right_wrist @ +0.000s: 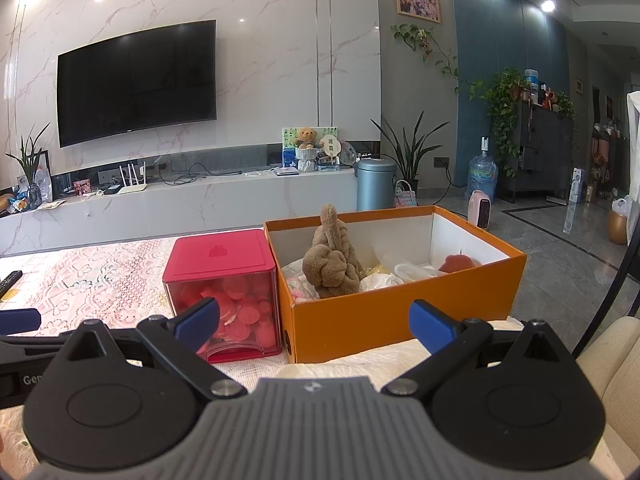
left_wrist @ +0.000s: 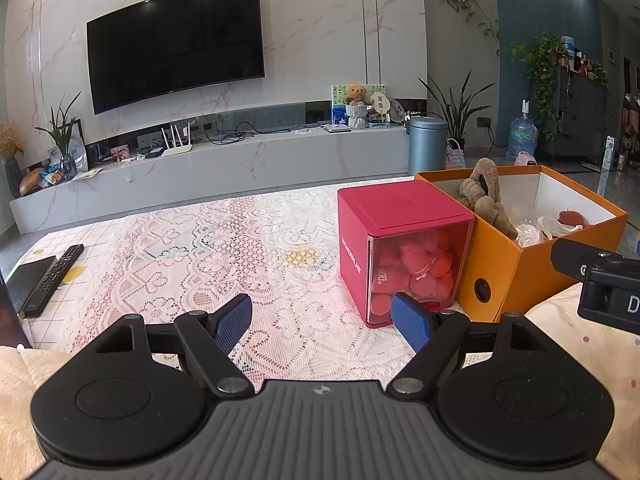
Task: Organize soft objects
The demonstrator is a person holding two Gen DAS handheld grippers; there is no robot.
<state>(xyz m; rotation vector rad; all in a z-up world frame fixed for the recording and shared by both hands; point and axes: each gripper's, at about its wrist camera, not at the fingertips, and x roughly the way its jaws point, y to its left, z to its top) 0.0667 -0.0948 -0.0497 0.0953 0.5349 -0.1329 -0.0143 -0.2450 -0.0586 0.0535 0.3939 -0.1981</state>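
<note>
An open orange box (right_wrist: 400, 312) stands on the lace-covered table (left_wrist: 240, 248). In it are a brown knotted plush (right_wrist: 332, 264), a red soft thing (right_wrist: 456, 263) and white bags (right_wrist: 404, 272). The box also shows in the left wrist view (left_wrist: 532, 276), with the plush (left_wrist: 486, 196) at its near corner. A red cube box (right_wrist: 224, 276) with a clear front, full of red soft pieces, stands left of it; it also shows in the left wrist view (left_wrist: 400, 256). My left gripper (left_wrist: 322, 320) is open and empty above the table. My right gripper (right_wrist: 316, 322) is open and empty, short of both boxes.
A black remote (left_wrist: 54, 280) and a dark flat device (left_wrist: 28, 284) lie at the table's left edge. Cream fabric (right_wrist: 616, 360) lies to the right. Behind are a TV (left_wrist: 176, 44), a low cabinet, a grey bin (left_wrist: 427, 144) and plants.
</note>
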